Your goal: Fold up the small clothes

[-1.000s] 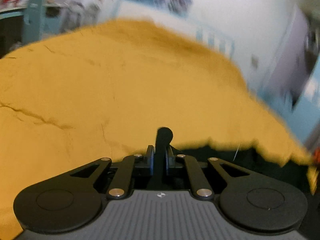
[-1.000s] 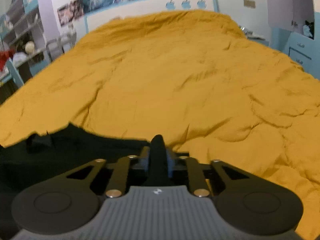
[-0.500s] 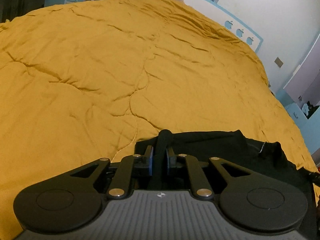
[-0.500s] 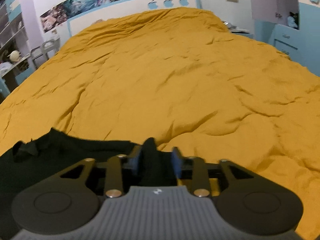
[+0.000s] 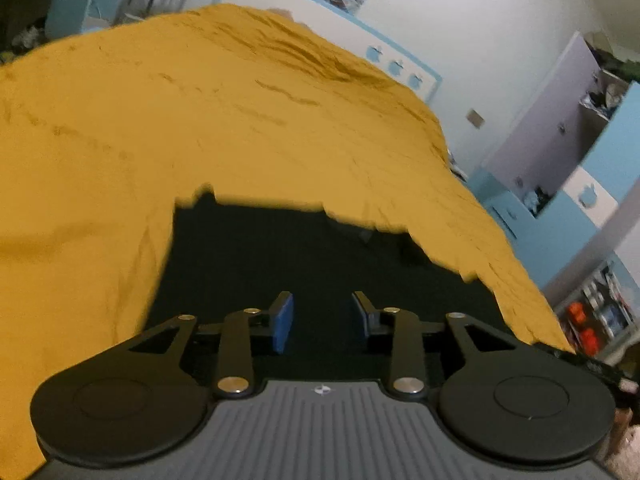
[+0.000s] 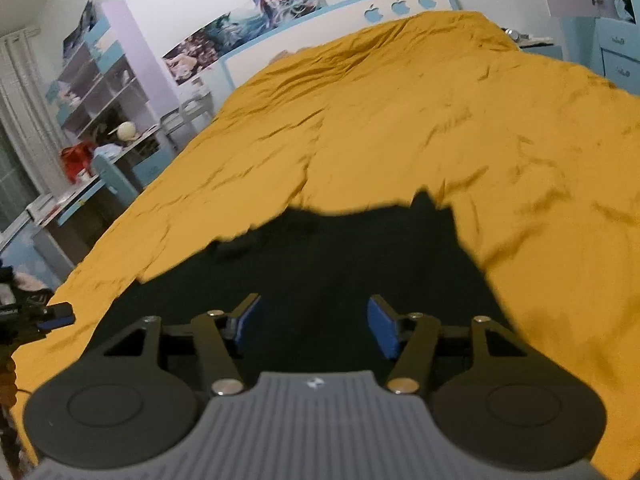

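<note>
The black garment (image 5: 304, 264) lies flat on the wide yellow bedspread (image 5: 200, 128). The left claw (image 5: 322, 322) and right claw (image 6: 314, 326) have just been opening and hold nothing.

We are looking across a bed (image 6: 400, 128) under a rumpled yellow cover. A white headboard (image 6: 340, 20) with blue apple shapes is standing against a white wall (image 5: 500, 12), posters (image 6: 240, 28) hanging above. Shelves (image 6: 96, 80) and a cluttered desk (image 6: 76, 196) are lining one side, blue drawers (image 6: 618, 56) the other.
</note>
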### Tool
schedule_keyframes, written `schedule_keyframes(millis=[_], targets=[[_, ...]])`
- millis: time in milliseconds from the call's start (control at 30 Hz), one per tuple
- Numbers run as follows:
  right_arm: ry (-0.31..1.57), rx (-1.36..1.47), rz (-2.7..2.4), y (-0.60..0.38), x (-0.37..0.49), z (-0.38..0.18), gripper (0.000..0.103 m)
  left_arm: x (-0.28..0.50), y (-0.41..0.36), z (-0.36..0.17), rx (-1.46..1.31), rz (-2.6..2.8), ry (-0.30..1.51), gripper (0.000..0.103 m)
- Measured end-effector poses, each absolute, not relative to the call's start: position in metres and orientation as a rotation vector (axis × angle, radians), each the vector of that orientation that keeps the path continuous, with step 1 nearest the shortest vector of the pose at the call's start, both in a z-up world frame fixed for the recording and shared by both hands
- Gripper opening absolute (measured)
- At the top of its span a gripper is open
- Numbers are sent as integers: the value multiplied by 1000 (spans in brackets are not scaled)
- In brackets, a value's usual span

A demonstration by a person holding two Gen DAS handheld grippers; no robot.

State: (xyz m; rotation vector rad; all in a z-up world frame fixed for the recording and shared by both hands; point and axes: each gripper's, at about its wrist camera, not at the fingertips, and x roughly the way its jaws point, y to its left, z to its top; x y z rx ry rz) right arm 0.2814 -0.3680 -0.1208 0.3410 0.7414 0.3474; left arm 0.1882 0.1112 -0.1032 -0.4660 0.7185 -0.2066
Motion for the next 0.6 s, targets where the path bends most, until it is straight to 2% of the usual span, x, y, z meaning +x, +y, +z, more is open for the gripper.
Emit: schedule_keyframes(millis=[133,200,267,500,533,600], targets=[[782,355,218,-389,251,-143,61,157,122,-134,-480,-128,806,37],[779,376,174,-406,245,-152,58,149,135,-148,-524,-122,803,18],[775,377,170,-414,242,-157,53,145,142,-155,-528,-127,793,14],[761,345,97,-402,240,-157,54,134,132,-153,-501,-129,765,16],[755,342,83,-398,241,-151,58,132,131,-148,-505,-121,771,18],[691,343,109,-389,244,-133,65,125,127,-137,-522,-124,749,32]])
